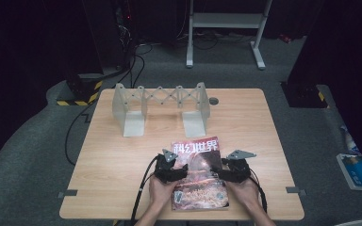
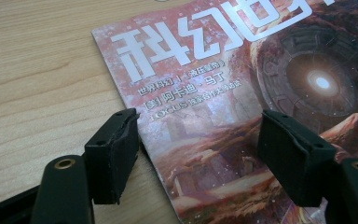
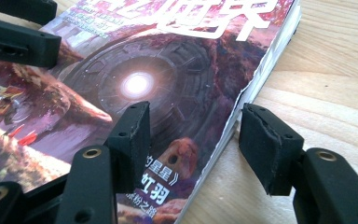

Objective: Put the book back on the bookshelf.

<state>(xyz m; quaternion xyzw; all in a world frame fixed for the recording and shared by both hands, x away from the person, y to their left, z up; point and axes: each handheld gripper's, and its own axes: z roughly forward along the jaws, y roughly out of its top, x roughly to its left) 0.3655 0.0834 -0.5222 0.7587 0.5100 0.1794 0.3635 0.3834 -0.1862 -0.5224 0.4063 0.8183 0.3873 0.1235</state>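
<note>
Dark grey carpet surrounds one light wooden table [image 1: 122, 155], with black stands and cables in shadow behind it and one white metal frame [image 1: 226, 21] standing farther back. On the table there are three loose things: one magazine [image 1: 199, 174], one grey expanding rack [image 1: 160, 106] with two upright end plates joined by a scissor lattice, and one small dark round disc [image 1: 213, 100] just beside the rack's right end. The magazine lies flat near the table's front edge, roughly at its middle, cover up, with large white Chinese characters across the top and a reddish picture of a glowing round portal. Two grippers are at it, one in each of the person's hands. The left gripper [image 1: 173, 172] sits at the magazine's left edge; in the left gripper view its two black jaws stand wide apart, one over bare wood just beside the edge, the other over the cover, clamping nothing. The right gripper [image 1: 232, 173] sits at the magazine's right edge; in the right gripper view its jaws are likewise spread wide, straddling the page edge, one over the cover and one over the table, with nothing pinched between them. Off the table on the floor at the far right lies one blue-and-white package [image 1: 358, 172].
</note>
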